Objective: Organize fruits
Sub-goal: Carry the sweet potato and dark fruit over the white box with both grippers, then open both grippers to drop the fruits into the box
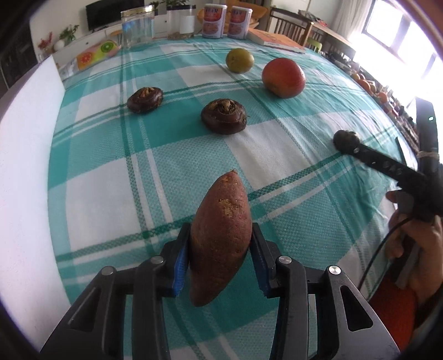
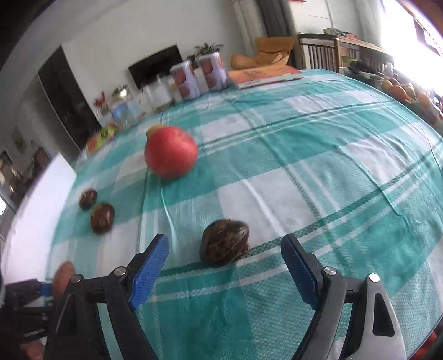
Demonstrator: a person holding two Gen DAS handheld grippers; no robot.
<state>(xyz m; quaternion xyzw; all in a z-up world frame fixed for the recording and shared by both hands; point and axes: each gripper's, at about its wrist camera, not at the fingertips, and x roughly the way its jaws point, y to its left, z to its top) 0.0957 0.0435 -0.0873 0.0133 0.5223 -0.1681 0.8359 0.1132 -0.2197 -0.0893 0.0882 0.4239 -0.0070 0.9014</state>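
Note:
My left gripper is shut on a reddish-brown sweet potato, held upright above the checked cloth. Ahead lie two dark water chestnuts, a red apple and a green-yellow fruit. My right gripper is open, its blue pads either side of a third water chestnut that lies on the cloth just beyond the tips. In the right wrist view the apple sits further back, two chestnuts lie left, and the held sweet potato shows at the far left.
At the table's far edge stand a glass jar, a clear canister, two printed tins and an orange book. A fruit-print pouch lies at the back left. Chairs stand behind the table.

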